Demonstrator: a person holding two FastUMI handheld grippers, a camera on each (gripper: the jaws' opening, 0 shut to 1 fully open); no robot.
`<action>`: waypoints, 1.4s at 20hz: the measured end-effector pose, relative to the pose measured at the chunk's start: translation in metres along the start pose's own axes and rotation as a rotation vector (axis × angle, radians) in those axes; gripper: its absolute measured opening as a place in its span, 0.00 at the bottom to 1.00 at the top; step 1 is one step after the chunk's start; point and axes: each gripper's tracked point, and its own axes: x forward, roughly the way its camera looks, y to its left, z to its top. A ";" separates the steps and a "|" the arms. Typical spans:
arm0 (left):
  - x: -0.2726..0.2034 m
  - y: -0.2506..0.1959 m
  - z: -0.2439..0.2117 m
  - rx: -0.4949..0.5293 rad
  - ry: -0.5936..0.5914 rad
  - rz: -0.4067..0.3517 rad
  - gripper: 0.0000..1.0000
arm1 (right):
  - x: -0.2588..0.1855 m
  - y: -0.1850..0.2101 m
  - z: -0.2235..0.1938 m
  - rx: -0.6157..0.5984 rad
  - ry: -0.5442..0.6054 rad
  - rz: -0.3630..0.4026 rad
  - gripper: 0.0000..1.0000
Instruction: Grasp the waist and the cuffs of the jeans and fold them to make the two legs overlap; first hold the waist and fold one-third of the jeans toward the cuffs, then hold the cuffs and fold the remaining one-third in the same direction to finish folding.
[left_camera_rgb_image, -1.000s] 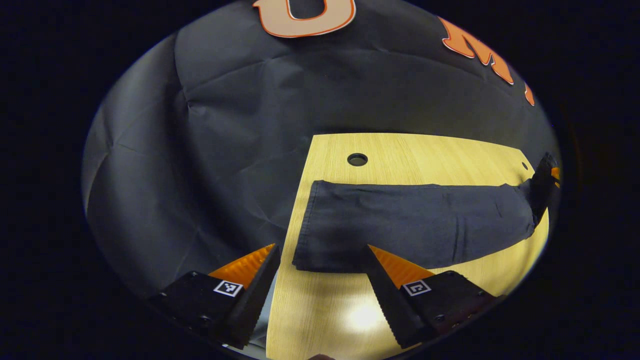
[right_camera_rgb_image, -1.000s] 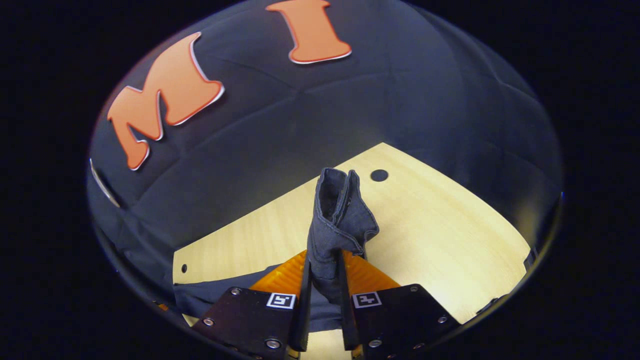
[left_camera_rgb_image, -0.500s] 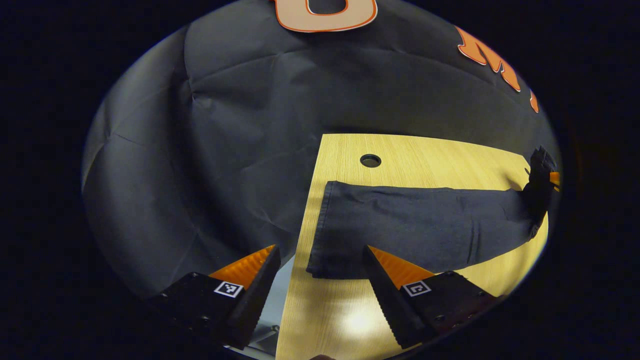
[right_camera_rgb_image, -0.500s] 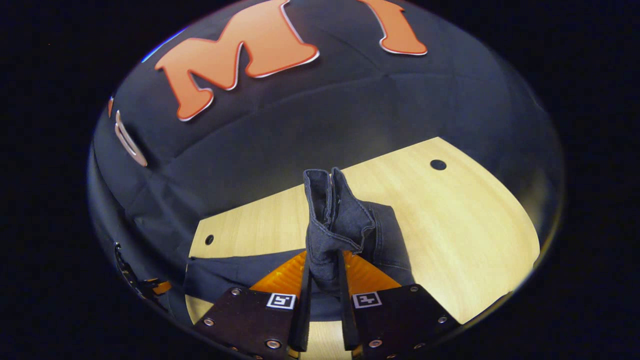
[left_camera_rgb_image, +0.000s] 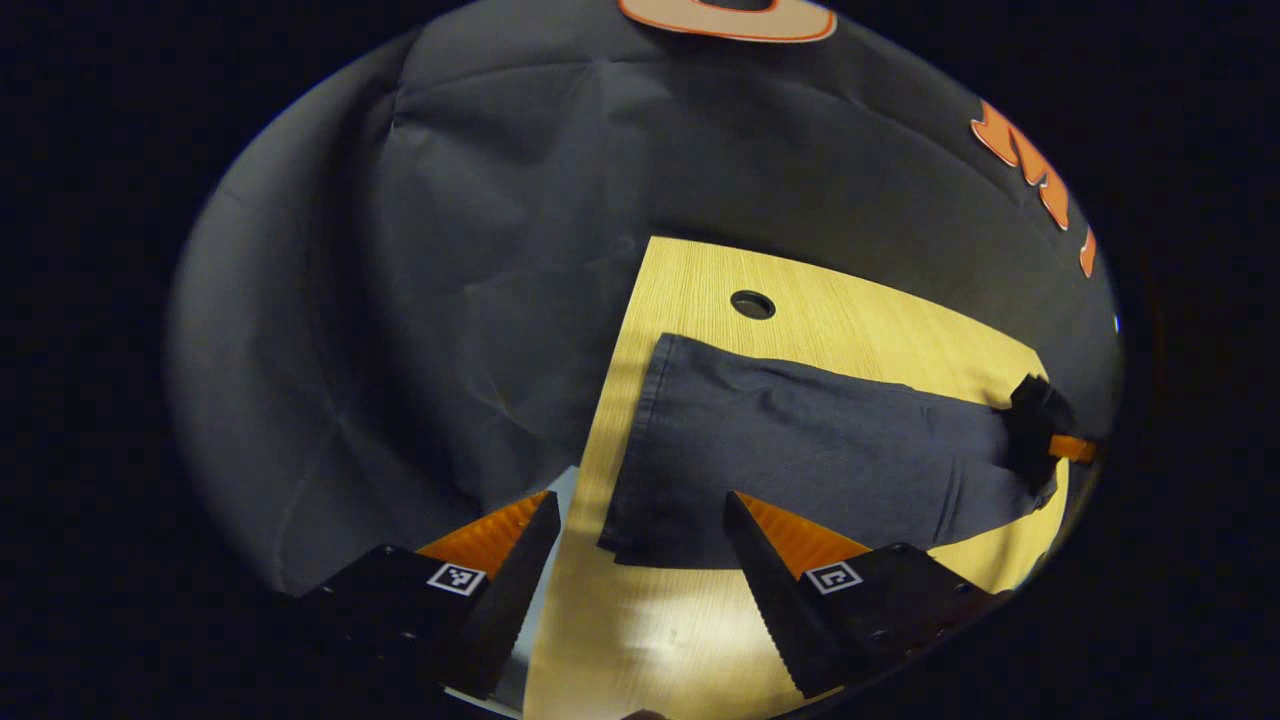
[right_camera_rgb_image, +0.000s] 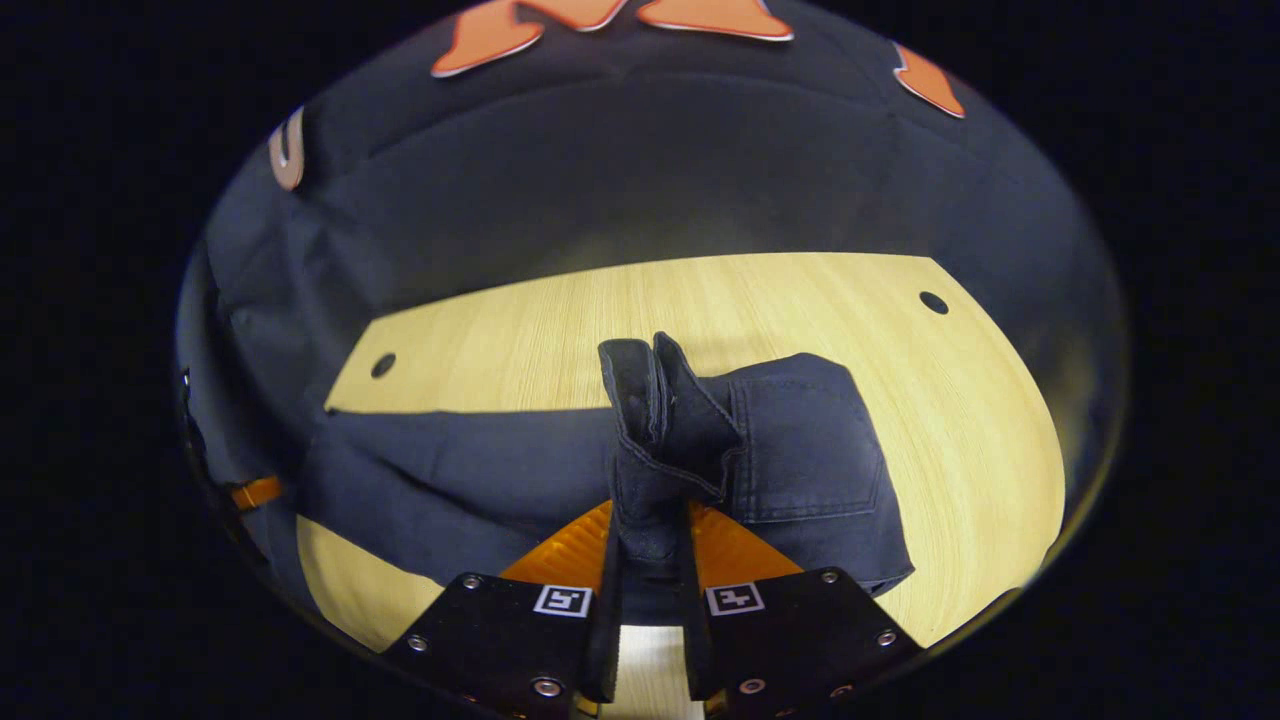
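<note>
The jeans (left_camera_rgb_image: 820, 450) lay stretched along the wooden worktop (left_camera_rgb_image: 700, 280), legs already overlapped, the cuff end (left_camera_rgb_image: 640, 450) flat near the worktop's edge. The waist (right_camera_rgb_image: 660, 400) was bunched upright and pinched between both fingers of the right tongs (right_camera_rgb_image: 648, 600), with a back pocket (right_camera_rgb_image: 805, 440) draped just beside it. In the left gripper view those right tongs showed far off at the waist end (left_camera_rgb_image: 1040, 430).

The left tongs (left_camera_rgb_image: 640, 530) were spread wide and held nothing, poised above the cuff end, one finger over the cloth.

The step in hand looked like the first third-fold. To do it well, the waist should probably be carried low and straight toward the cuffs, kept level so the crease runs square across both legs, and let go only once the cloth lies flat. The free tongs could pin the legs so they do not slide.

No containers were on the worktop, just two small round holes (left_camera_rgb_image: 752, 304) through its surface.
</note>
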 end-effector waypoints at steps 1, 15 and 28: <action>0.000 -0.004 0.002 -0.028 0.004 -0.028 1.00 | -0.001 -0.002 0.002 -0.028 0.005 -0.019 0.28; -0.007 -0.005 -0.001 -0.195 0.037 -0.078 0.98 | -0.004 -0.005 -0.013 -0.117 0.074 -0.148 0.28; 0.000 -0.003 0.000 -0.195 0.015 -0.091 0.98 | -0.013 -0.006 -0.017 -0.024 0.061 -0.108 0.28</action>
